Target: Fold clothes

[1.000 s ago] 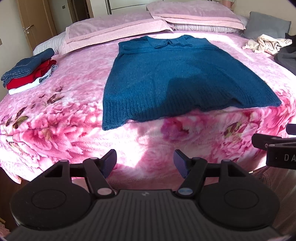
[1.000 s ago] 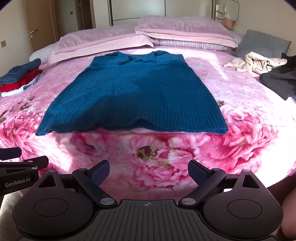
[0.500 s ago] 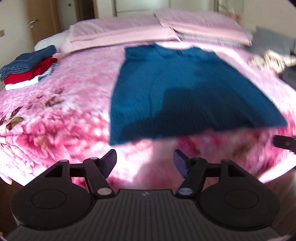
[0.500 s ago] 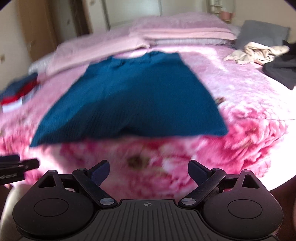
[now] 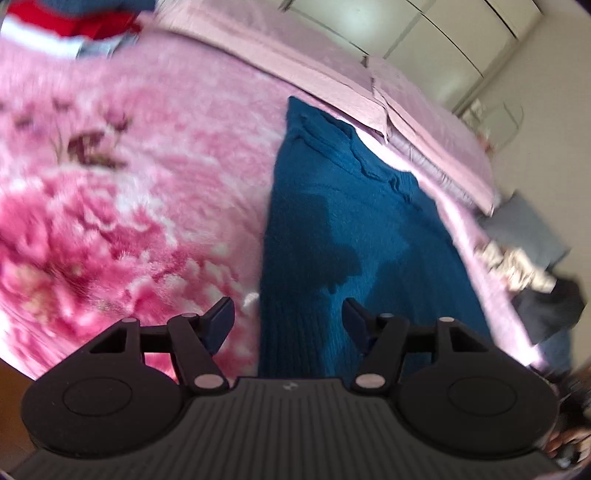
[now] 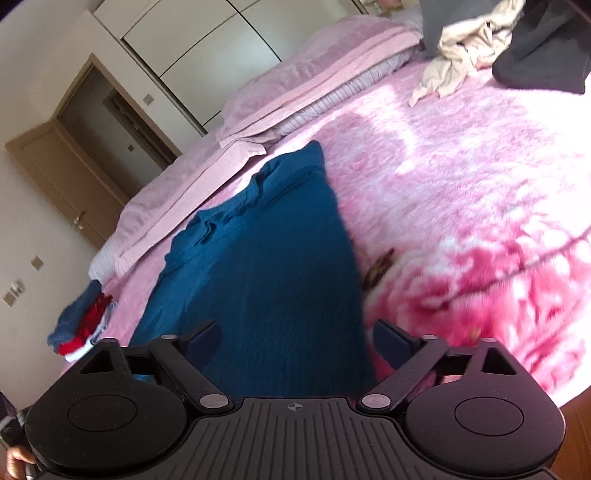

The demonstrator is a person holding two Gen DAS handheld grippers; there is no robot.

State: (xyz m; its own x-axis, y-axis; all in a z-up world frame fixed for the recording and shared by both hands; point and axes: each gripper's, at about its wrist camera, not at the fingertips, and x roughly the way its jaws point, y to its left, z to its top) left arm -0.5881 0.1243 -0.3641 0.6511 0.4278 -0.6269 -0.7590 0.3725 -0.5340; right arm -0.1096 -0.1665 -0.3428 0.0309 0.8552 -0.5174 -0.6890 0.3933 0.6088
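Teal knit sweater (image 5: pixel 354 236) is lying flat on the pink floral blanket (image 5: pixel 122 206), neckline toward the pillows (image 6: pixel 295 96), ribbed hem toward the cameras. Left gripper (image 5: pixel 288 325) is hanging over the sweater's left hem corner, jaws spread wide and holding nothing; its left finger (image 5: pixel 219 321) is sitting over pink blanket, the right finger (image 5: pixel 356 323) over teal knit, so the side edge is running up between them. Whether either fingertip is touching fabric, cannot tell. Right gripper (image 6: pixel 295 345) is likewise gaping and empty over the opposite hem corner, left finger (image 6: pixel 205 341) over the knit, right finger (image 6: pixel 393 345) over blanket, the sweater's right edge passing between. Both views are tilting and slightly blurring. Dark shadow is falling across the middle of the sweater in the left wrist view. Folded stack (image 6: pixel 79 328) of blue, red and white clothing is sitting well apart at the bed's left side. Crumpled beige garment (image 6: pixel 465 51) and dark garment (image 6: pixel 546 48) are lying near a grey cushion (image 6: pixel 432 22) at the far right. Wooden door (image 6: pixel 62 184) is standing beyond the bed.
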